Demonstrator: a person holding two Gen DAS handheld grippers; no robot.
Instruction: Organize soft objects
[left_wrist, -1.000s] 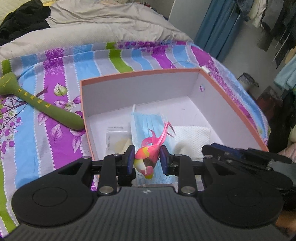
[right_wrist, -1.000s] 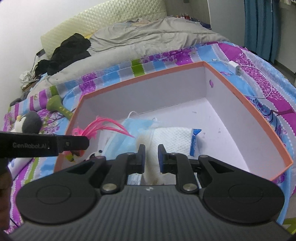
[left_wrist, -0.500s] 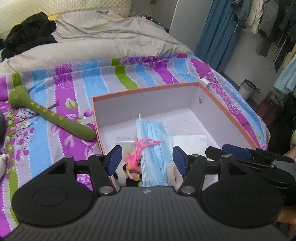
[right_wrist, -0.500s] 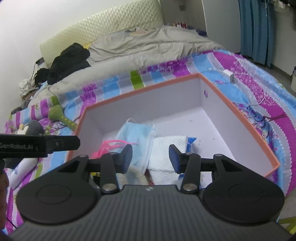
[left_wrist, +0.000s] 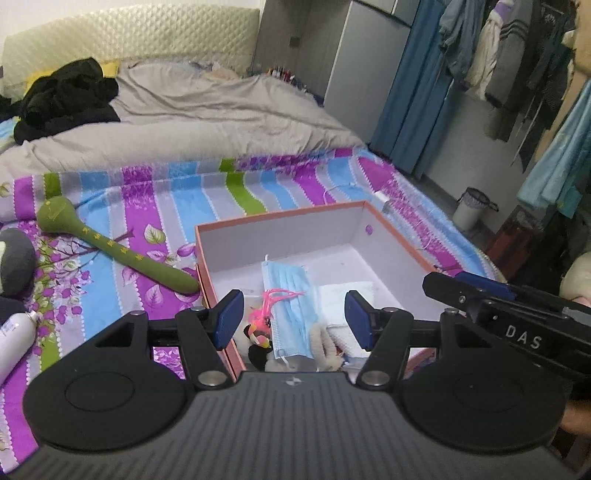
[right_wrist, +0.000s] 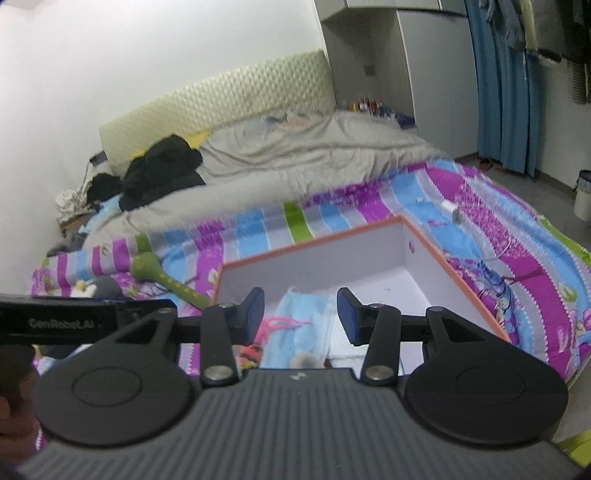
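Note:
An orange-rimmed white box (left_wrist: 280, 218) (right_wrist: 314, 247) sits on the striped bedspread. Inside lie a pink feathered bird toy (left_wrist: 264, 317) (right_wrist: 271, 328), a blue face mask (left_wrist: 291, 291) (right_wrist: 306, 317), a white cloth (left_wrist: 347, 295) and a fuzzy beige piece (left_wrist: 323, 345). My left gripper (left_wrist: 293, 319) is open and empty above the box's near edge. My right gripper (right_wrist: 301, 319) is open and empty above the box; its body shows in the left wrist view (left_wrist: 509, 321). A green plush mallet (left_wrist: 110, 251) (right_wrist: 166, 280) lies left of the box.
A grey plush toy (left_wrist: 14, 262) (right_wrist: 98, 288) and a white bottle (left_wrist: 13, 338) lie at the far left. A grey duvet (left_wrist: 207, 110) and black clothes (left_wrist: 66, 99) cover the far bed. A charger (right_wrist: 452, 210) lies right of the box. Clothes hang at right.
My left gripper opened and dropped the bird toy into the box. My right gripper also opened. Both grippers pulled back and rose away from the box.

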